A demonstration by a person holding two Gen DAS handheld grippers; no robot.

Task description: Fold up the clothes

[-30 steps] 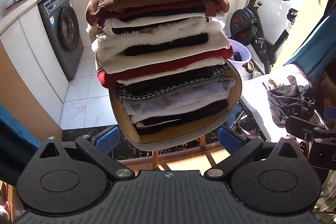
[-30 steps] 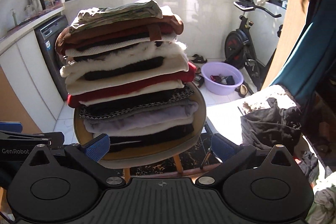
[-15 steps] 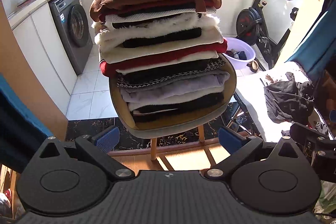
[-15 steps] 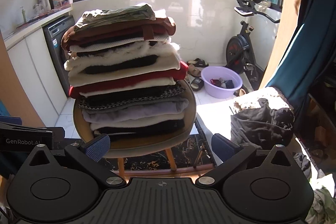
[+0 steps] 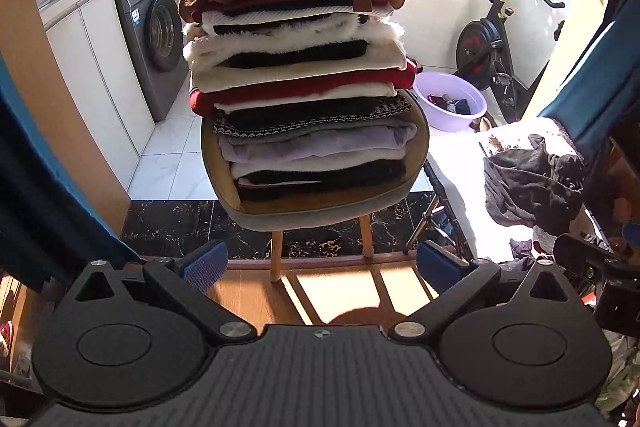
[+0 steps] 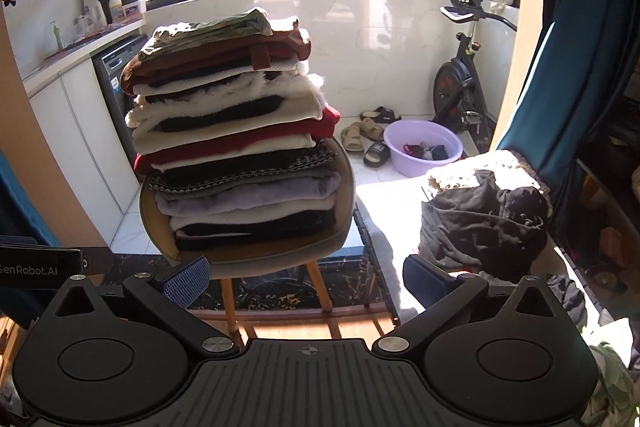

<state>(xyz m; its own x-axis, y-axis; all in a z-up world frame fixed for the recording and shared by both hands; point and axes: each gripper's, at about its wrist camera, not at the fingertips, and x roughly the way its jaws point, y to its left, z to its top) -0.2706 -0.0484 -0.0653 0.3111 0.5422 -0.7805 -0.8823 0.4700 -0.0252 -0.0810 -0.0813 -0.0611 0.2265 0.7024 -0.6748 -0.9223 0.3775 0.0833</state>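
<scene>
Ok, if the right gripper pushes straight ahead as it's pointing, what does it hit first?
Probably the chair carrying the stack of folded clothes; the open right gripper is aimed near its right edge. Depth is unclear.

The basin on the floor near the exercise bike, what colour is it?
The basin is light purple, seen best in the right wrist view.

A round padded chair (image 5: 320,211) on wooden legs carries a tall stack of folded clothes (image 5: 300,75), dark knit lowest, olive garment on top. At about three o'clock from it, a white-covered surface (image 6: 392,203) bears a crumpled black garment (image 6: 480,223) in sunlight.
</scene>
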